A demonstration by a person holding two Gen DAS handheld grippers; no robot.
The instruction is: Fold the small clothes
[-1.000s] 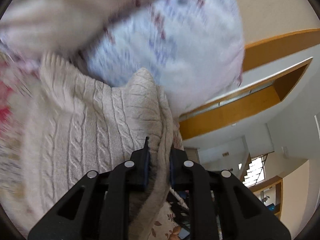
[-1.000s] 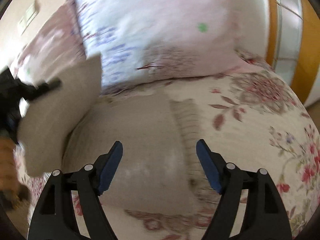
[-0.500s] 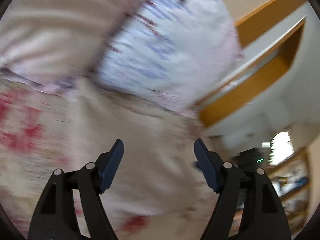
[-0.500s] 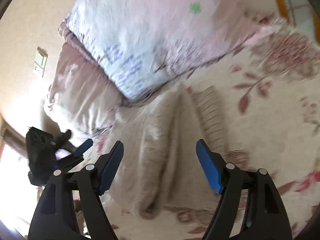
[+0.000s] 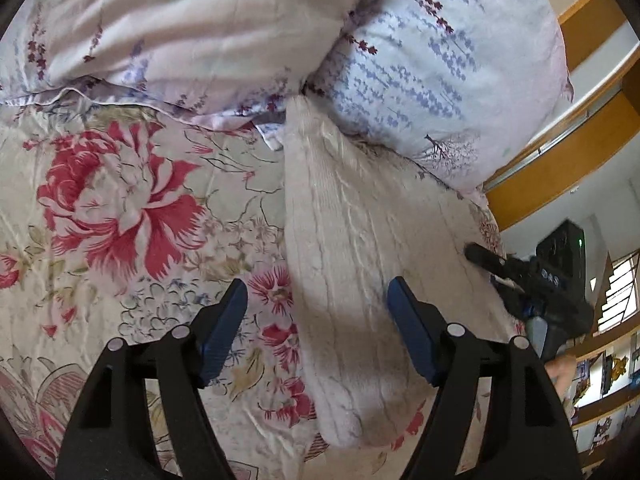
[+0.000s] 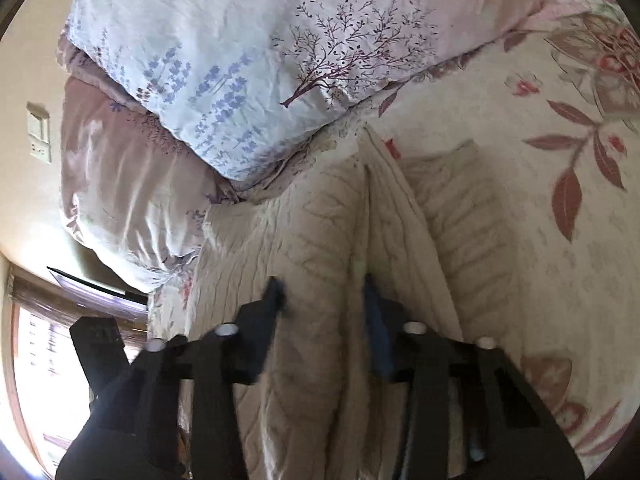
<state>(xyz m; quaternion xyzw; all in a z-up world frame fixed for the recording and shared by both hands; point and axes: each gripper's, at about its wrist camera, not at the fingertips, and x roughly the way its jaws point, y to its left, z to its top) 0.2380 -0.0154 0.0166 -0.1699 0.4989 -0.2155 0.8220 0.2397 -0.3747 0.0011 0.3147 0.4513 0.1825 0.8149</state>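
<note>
1. Cream cable-knit sweater [image 5: 352, 264]: 1, lying folded lengthwise on the floral bedspread [image 5: 120, 208], its top end touching 2 pillows [image 5: 440, 60].
2. Left gripper [image 5: 316, 332] spread wide, holding nothing, above the sweater's left edge.
3. Right gripper [image 6: 324, 300] partly closed around a raised sweater fold; whether it grips is unclear.

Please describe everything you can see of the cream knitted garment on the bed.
The cream knitted garment looks like a soft cable-knit wool piece, folded lengthwise into a long band. It lies flat on the floral bedsheet, its far end against the lavender-print pillow. The open left tool hovers over it. The right tool straddles a raised fold; contact is blurred.
</note>
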